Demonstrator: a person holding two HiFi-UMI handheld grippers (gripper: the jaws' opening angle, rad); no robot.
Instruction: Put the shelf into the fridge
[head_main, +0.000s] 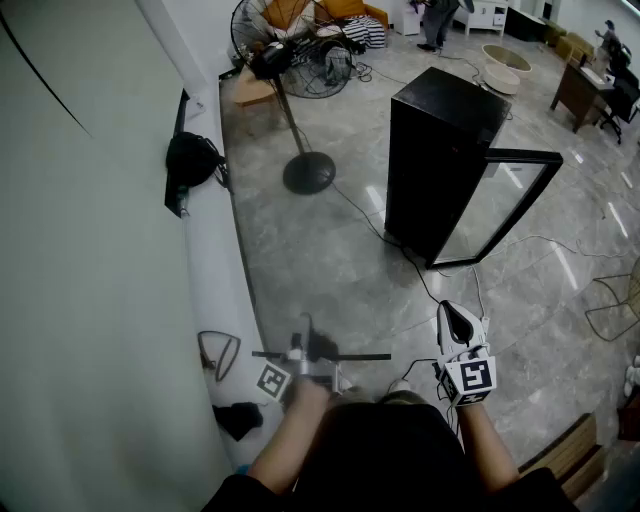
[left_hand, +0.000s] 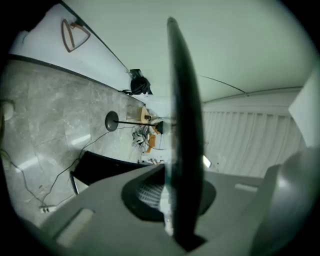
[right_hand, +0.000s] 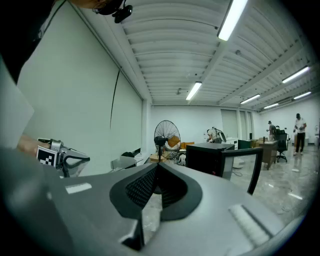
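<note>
The shelf (head_main: 322, 356) is a thin glass pane with a dark rim, seen edge-on just in front of me. My left gripper (head_main: 306, 352) is shut on it; in the left gripper view the shelf (left_hand: 184, 130) stands as a dark upright blade clamped between the jaws. The black fridge (head_main: 440, 140) stands ahead on the floor, its glass door (head_main: 500, 210) swung open to the right. My right gripper (head_main: 456, 316) hovers to the right of the shelf, shut and empty (right_hand: 152, 175). In the right gripper view the fridge (right_hand: 207, 157) lies straight ahead.
A pedestal fan (head_main: 300, 100) stands left of the fridge, with its cable (head_main: 400, 250) trailing across the floor. A white wall and ledge (head_main: 210, 260) run along my left. A wooden pallet (head_main: 575, 455) lies at lower right. People and desks are far back.
</note>
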